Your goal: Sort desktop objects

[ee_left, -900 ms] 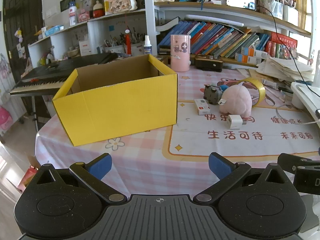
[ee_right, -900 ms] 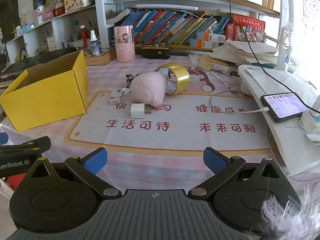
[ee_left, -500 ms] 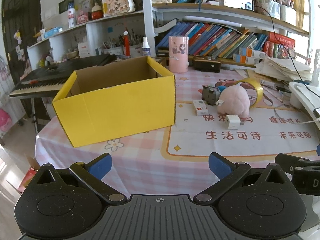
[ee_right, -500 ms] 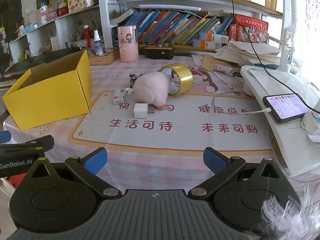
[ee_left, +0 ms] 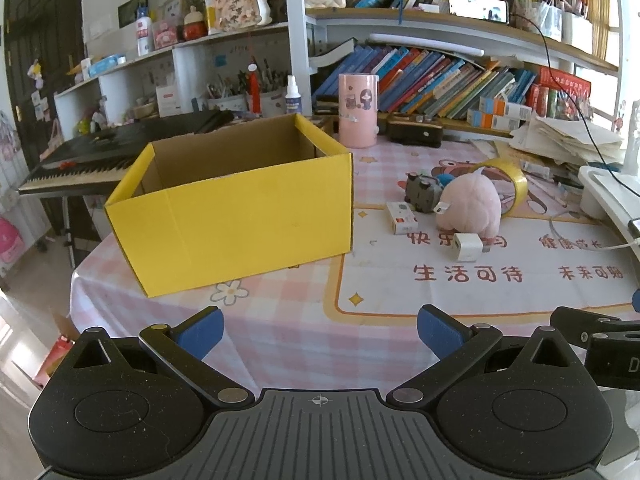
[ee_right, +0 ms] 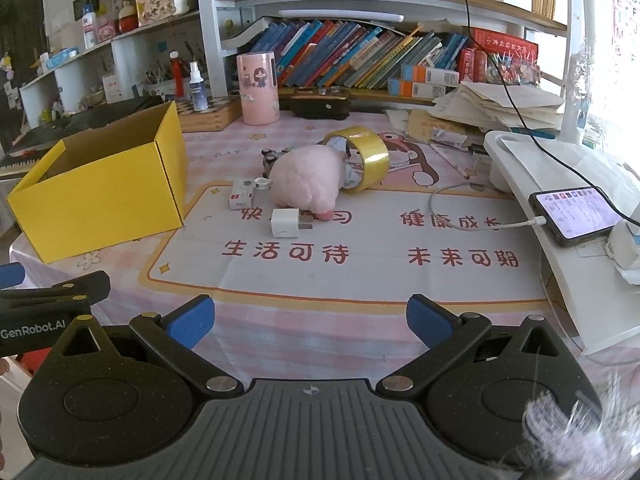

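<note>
Fingers of left gripper (ee_left: 319,326) and right gripper (ee_right: 311,316) spread wide, nothing between; yellow box (ee_left: 240,216) on table.

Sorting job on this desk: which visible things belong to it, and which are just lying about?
Belongs to the job:
- open yellow cardboard box
- pink plush toy
- white plug charger
- small white-and-red packet
- yellow tape roll
- small grey toy car

Probably just lying about:
- pink cylindrical tin
- charging smartphone
- paper stack
- shelved books

Left gripper (ee_left: 318,326), right gripper (ee_right: 310,316): black speckled bodies, blue pads, silver screws.
</note>
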The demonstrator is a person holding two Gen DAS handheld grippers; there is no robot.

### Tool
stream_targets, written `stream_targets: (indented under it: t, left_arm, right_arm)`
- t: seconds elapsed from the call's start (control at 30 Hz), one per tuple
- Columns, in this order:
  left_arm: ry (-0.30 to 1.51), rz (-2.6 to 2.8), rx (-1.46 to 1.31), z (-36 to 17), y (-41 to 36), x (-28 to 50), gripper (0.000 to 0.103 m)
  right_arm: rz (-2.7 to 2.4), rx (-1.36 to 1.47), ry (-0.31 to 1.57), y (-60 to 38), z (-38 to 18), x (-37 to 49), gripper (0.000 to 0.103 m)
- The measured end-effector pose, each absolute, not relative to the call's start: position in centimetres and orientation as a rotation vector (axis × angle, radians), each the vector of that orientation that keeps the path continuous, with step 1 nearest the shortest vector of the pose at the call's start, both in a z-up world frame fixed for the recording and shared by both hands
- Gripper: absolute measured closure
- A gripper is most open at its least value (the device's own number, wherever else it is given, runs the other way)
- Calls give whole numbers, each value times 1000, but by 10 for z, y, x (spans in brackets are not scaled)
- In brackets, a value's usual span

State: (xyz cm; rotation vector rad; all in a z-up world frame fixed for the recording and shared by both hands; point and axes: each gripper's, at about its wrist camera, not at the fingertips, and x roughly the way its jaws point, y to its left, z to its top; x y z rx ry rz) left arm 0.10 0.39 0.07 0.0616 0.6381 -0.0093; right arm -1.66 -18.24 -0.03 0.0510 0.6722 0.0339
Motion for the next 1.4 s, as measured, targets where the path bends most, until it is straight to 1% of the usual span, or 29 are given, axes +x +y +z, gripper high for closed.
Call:
stream_targets:
  t: [0.4, 0.63, 0.97, 1.4]
  left_arm:
    - [645, -7, 56, -1, 6, 5, 0]
    - [660, 1, 48, -2, 8, 8, 0]
    - [636, -68, 62, 1, -2, 5, 0]
    - [664, -36, 41, -2, 4, 8, 0]
  right_arm:
    - [29, 30, 668, -180, 0, -12, 1]
    - [30, -13, 631, -177, -1, -12, 2]
    - [40, 59, 642, -188, -2, -14, 2]
    - [15, 82, 658, -192, -3, -12, 1]
